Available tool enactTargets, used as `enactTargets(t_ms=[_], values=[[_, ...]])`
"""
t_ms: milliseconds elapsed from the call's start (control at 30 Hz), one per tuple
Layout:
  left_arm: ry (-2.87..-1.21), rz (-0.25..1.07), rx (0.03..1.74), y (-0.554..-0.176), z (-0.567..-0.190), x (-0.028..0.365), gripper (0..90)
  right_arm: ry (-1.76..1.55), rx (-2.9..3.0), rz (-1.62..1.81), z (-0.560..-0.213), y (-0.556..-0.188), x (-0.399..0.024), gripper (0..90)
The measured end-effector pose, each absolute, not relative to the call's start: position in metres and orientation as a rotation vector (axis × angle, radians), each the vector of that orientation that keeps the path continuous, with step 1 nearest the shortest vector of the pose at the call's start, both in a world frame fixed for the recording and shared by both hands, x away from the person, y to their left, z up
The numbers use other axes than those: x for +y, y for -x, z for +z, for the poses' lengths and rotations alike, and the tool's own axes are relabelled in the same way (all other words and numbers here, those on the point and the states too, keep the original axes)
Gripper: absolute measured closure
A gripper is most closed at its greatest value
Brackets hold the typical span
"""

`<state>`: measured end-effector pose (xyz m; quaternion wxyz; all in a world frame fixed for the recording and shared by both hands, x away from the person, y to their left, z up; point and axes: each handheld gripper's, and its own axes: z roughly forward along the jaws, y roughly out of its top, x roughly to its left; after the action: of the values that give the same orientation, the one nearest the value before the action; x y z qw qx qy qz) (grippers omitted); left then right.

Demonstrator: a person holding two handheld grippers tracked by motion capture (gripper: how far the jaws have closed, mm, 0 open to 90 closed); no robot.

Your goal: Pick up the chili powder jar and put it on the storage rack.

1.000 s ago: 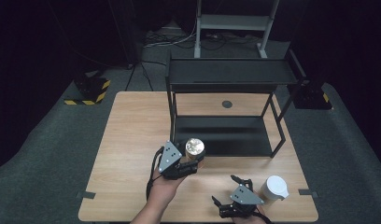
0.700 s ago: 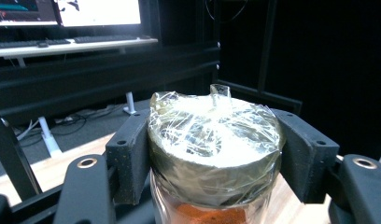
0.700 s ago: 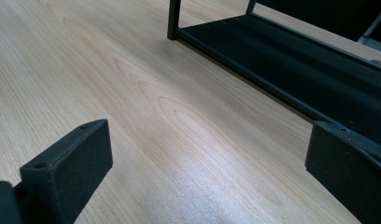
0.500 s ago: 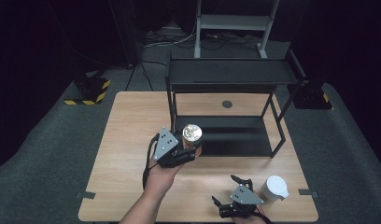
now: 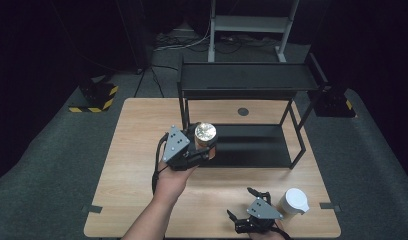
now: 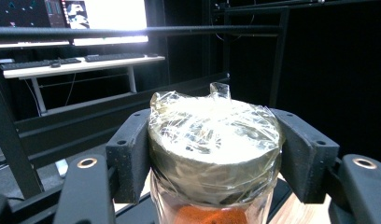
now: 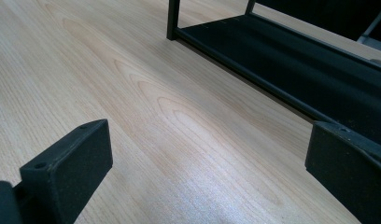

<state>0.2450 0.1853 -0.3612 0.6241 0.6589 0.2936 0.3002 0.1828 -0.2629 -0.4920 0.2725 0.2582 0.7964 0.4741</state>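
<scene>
Spanning the far half of the wooden table, the black two-tier rack stands just beyond both sets of jaws. Nearer, the left gripper holds a jar wrapped in clear film squarely between its jaws, both pads pressed against the sides below the film-covered lid, the jar upright and filling the gap, with the rack's lower shelf right behind it. Low at the table's near edge, the right gripper has its jaws spread wide over bare wood, gripping nothing; a white cup stands just beside it, outside the jaws.
</scene>
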Motion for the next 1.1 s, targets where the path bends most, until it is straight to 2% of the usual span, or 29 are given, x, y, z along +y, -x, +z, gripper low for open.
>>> enactTargets(t_ms=[1100], values=[[-1.425,0.742,0.645,-0.265,-0.313,0.175,34.0,-0.704,2.145,1.283,-0.492,-0.184,-0.264,0.0]])
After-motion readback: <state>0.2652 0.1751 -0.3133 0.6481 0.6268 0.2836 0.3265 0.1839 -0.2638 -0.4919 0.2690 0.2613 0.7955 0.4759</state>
